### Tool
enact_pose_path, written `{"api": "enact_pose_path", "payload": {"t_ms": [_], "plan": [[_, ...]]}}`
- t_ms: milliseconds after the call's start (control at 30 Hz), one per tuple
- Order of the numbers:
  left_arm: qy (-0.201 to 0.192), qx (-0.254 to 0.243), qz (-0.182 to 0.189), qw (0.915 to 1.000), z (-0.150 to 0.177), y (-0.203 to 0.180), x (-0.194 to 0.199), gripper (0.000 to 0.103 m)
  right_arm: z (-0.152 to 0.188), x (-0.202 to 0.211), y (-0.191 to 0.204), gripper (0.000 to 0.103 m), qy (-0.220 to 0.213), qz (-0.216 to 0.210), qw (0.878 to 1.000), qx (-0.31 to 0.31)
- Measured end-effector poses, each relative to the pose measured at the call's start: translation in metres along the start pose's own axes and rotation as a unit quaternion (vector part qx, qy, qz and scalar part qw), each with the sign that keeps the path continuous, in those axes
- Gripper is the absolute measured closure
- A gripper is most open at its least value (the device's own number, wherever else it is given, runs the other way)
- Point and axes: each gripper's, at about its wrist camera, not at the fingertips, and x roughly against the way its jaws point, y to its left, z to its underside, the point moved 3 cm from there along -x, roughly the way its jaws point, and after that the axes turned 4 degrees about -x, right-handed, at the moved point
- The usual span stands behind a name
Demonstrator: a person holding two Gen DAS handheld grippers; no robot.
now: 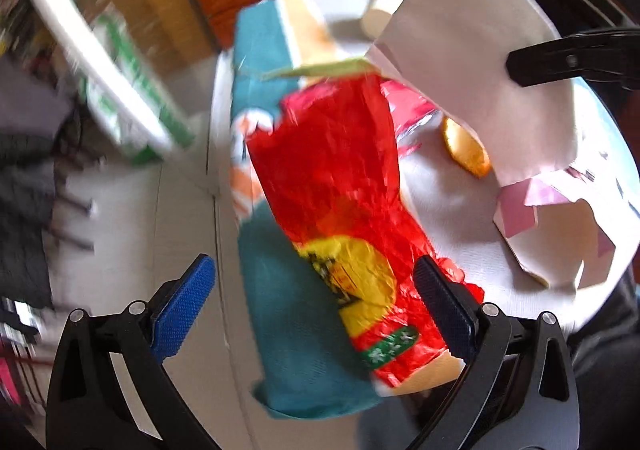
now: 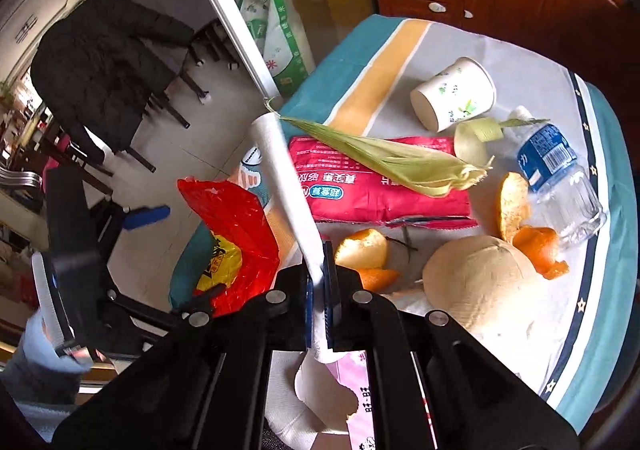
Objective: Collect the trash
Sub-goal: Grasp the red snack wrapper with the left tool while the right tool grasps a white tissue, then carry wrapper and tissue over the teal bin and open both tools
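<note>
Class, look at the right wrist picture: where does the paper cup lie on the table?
In the right wrist view the paper cup lies on its side at the table's far end, upper right of centre, beyond the corn husk and just left of the plastic water bottle.

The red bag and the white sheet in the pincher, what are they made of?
The red bag looks like thin shiny plastic: it crinkles and light glows through it. The white sheet pinched in the right gripper looks like soft matte tissue paper, probably a napkin.
</note>
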Motion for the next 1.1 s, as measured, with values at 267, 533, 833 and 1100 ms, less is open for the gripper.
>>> {"api": "enact_pose_path", "payload": {"t_ms": [267, 533, 833, 1100], "plan": [[-0.015, -0.088, 0.022, 0.9957, -0.015, -0.007, -0.022, 0.019, 0.001, 0.001, -0.009, 0.099, -0.002, -0.004, 1.000, -0.018], [-0.023, -0.058, 0.004, 0.9980, -0.023, -0.015, -0.008, 0.100, 0.005, 0.003, -0.016, 0.099, -0.003, -0.007, 0.999, -0.033], [-0.107, -0.072, -0.029, 0.9912, -0.081, -0.031, 0.080, 0.100, -0.002, 0.051, -0.041, 0.099, -0.058, -0.033, 0.996, -0.065], [-0.161, -0.122, 0.015, 0.9793, -0.155, -0.106, 0.122, 0.099, 0.006, 0.137, -0.113, 0.099, -0.139, 0.014, 0.983, -0.121]]}}
